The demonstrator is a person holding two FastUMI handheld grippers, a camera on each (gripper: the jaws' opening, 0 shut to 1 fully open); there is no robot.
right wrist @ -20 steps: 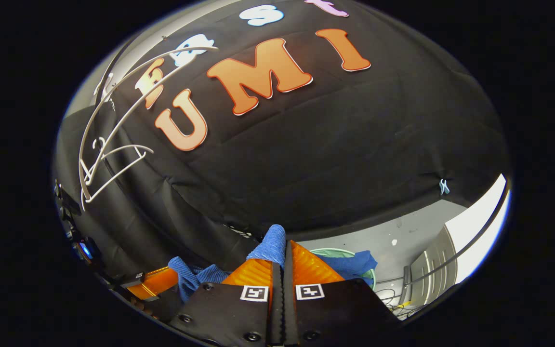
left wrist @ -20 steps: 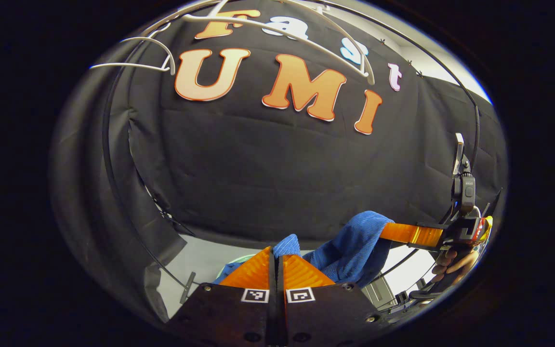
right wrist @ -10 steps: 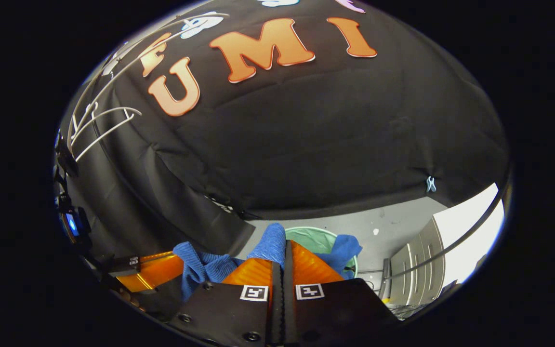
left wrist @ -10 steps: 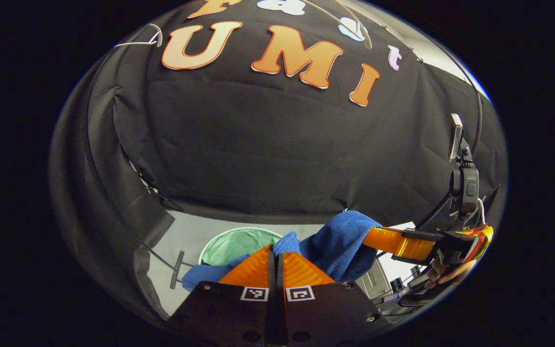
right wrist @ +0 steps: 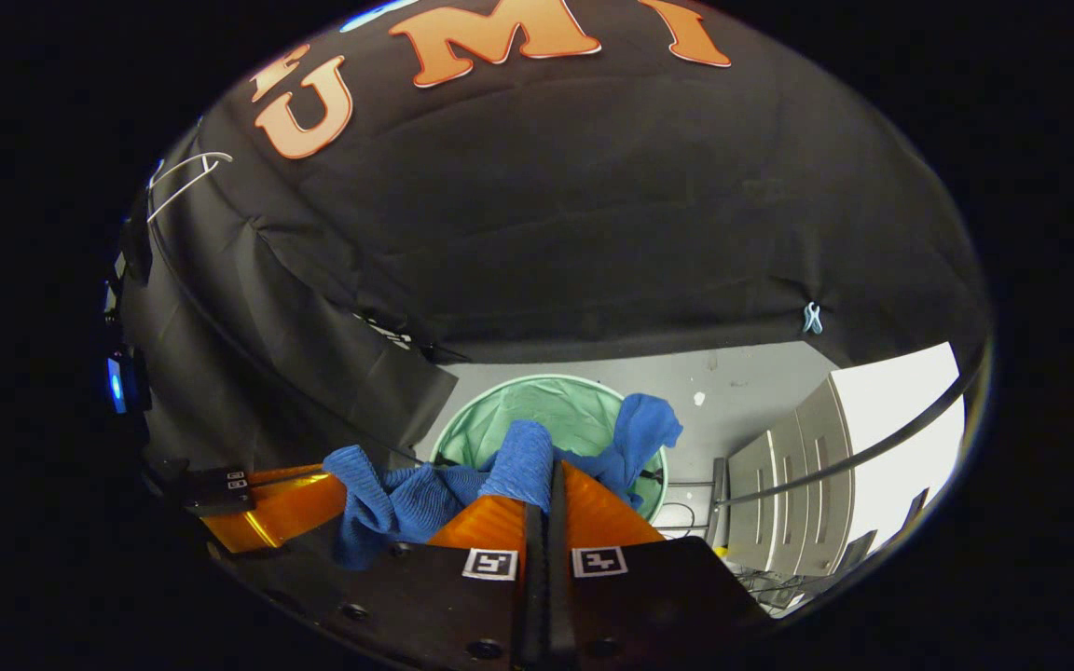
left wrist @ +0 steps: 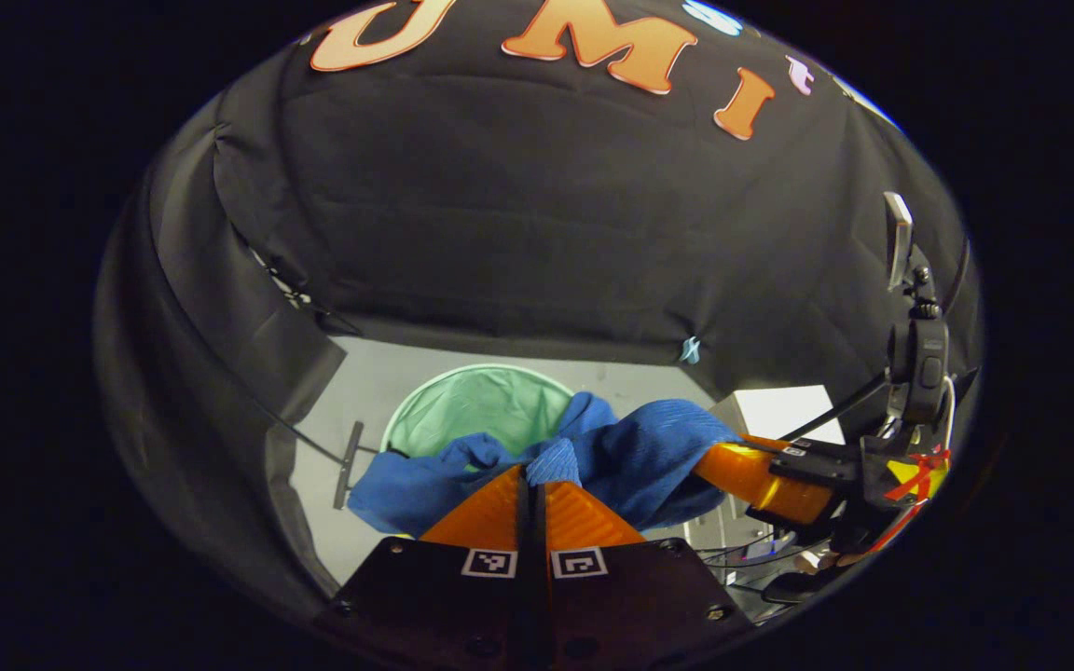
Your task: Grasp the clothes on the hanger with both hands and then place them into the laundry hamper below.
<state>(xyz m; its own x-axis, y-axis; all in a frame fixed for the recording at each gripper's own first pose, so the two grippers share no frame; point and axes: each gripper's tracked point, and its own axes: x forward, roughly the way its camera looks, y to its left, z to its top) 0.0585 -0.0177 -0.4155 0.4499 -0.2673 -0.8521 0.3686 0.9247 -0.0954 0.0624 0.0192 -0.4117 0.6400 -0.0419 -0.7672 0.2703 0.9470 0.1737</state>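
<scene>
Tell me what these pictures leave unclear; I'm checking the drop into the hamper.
- Left gripper view: the blue garment covers the laundry hamper's near rim, hiding their gap.
- Right gripper view: the hamper's inside is partly hidden by cloth.
- Right gripper view: the left gripper is cut off by the edge.

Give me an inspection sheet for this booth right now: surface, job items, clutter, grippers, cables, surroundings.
Surface: grey floor, a few small marks.
Job's things: blue garment stretched between both grippers above the green laundry hamper; white hanger bare, up on the wall side.
Clutter: nothing seen.
Grippers: left hand-held gripper shut on the garment; right hand-held gripper shut on the garment.
Cables: black cables on the floor near the cabinet.
Surroundings: black cloth wall, held by a small clip; grey cabinet.
</scene>
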